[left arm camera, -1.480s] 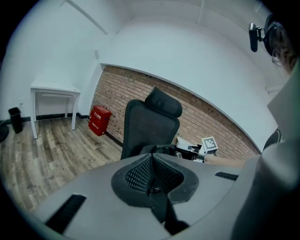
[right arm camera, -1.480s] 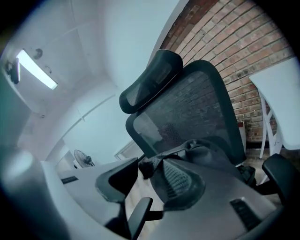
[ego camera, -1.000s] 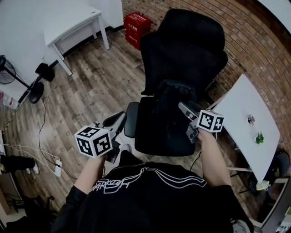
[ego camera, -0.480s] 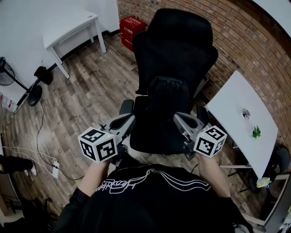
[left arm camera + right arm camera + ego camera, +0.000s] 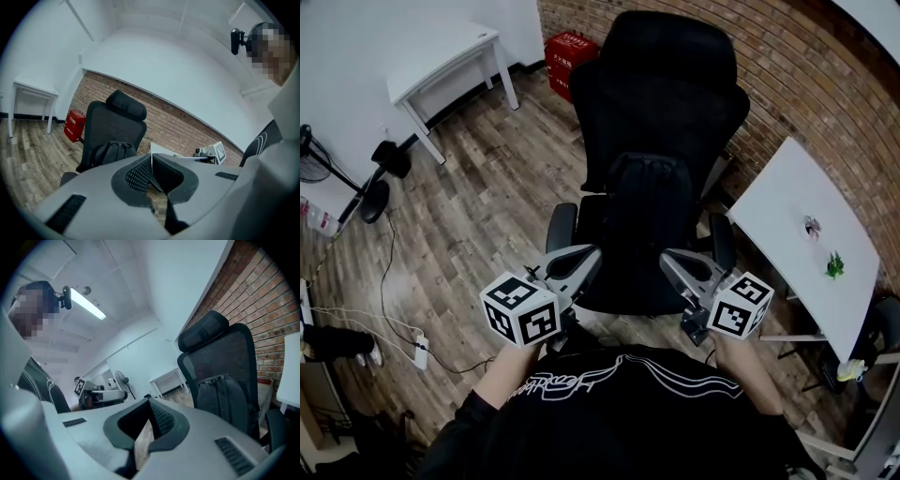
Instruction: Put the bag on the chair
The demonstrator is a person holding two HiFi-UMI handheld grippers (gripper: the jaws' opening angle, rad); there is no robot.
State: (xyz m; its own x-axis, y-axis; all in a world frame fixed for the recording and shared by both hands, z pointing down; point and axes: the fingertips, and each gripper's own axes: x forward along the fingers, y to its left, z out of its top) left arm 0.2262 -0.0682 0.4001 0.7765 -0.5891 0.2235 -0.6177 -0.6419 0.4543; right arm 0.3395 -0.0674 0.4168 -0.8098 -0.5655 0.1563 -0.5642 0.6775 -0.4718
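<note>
A black fabric backpack [image 5: 647, 211] stands upright in the centre of the head view. It rests on the seat of a black high-backed office chair [image 5: 661, 84] and leans against the backrest below the headrest. Nothing grips it. Both tools are in the lower half of the frame, apart from the backpack and near the seat's front edge.

The grey hand-held left gripper [image 5: 591, 255] is lower left of centre, with its marker cube toward the person. In the left gripper view its two ribbed jaws are pressed together at the tips with nothing between them. The backpack and chair show beyond them at centre left.

The grey hand-held right gripper [image 5: 668, 258] is lower right of centre and is likewise clenched on nothing. In the right gripper view its jaws meet at the tips, and the backpack on the chair fills the right of the frame.

A red brick wall [image 5: 787, 75] runs along the upper right behind the chair. A red plastic crate [image 5: 572, 49] sits on the wood-plank floor [image 5: 478, 206] at the top, left of the chair. A white rectangular table [image 5: 441, 61] stands at upper left. A second white table [image 5: 787, 216] at the right bears a small green plant [image 5: 834, 265]. A black pedestal fan [image 5: 121, 379] shows left of centre in the right gripper view.
</note>
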